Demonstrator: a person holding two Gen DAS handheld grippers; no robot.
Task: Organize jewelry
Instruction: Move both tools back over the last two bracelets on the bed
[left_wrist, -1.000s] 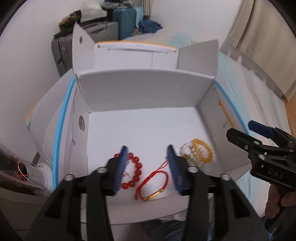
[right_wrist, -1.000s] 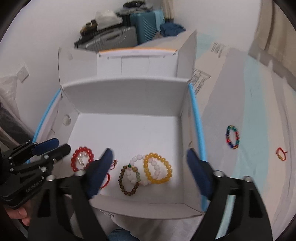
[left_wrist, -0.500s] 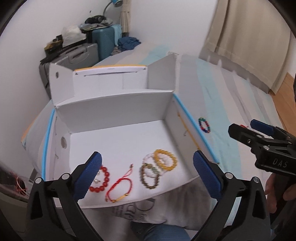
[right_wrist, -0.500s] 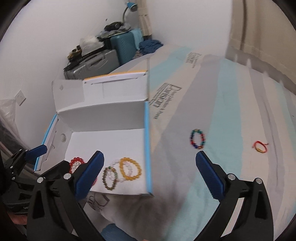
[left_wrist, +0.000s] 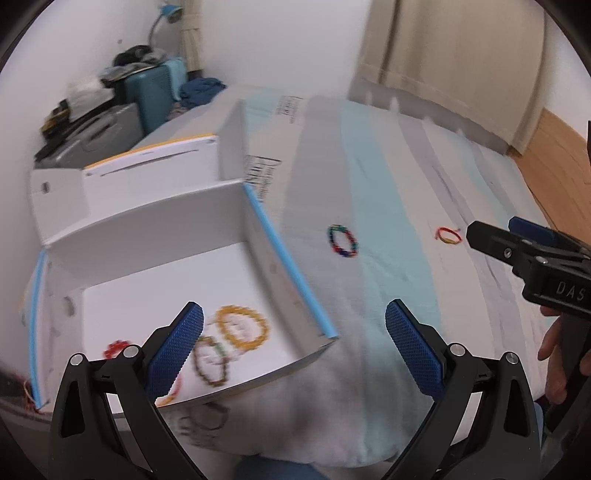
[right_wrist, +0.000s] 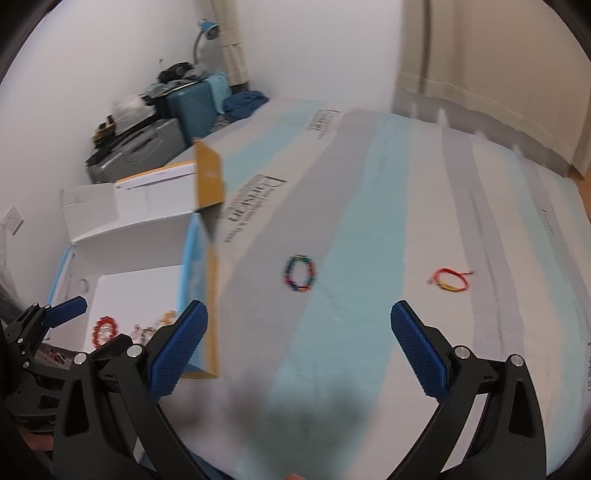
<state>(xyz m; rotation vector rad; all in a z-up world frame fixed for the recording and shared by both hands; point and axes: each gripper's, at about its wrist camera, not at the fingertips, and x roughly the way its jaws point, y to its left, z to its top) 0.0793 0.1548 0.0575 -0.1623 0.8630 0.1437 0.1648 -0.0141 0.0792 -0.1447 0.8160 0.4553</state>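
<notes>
Bracelets: several lie in the box (left_wrist: 258, 236); we judge two remain on the bed (right_wrist: 369, 221), the multicoloured bracelet (right_wrist: 300, 273) and the red cord bracelet (right_wrist: 450, 280); both grippers, left (left_wrist: 293, 345) and right (right_wrist: 299, 341), gape empty.

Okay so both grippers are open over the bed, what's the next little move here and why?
Probably bring the right gripper forward and down over the multicolored bead bracelet. It lies loose on the bedcover outside the white box, nearly straight ahead between the open jaws, nearer than the red cord bracelet. Other bracelets already sit inside the box.

Ahead-left of my grippers, suitcases (right_wrist: 177, 122) crowd the white wall (right_wrist: 110, 55); curtains (right_wrist: 498, 66) hang ahead-right, above a striped bedspread (right_wrist: 369, 221).
</notes>
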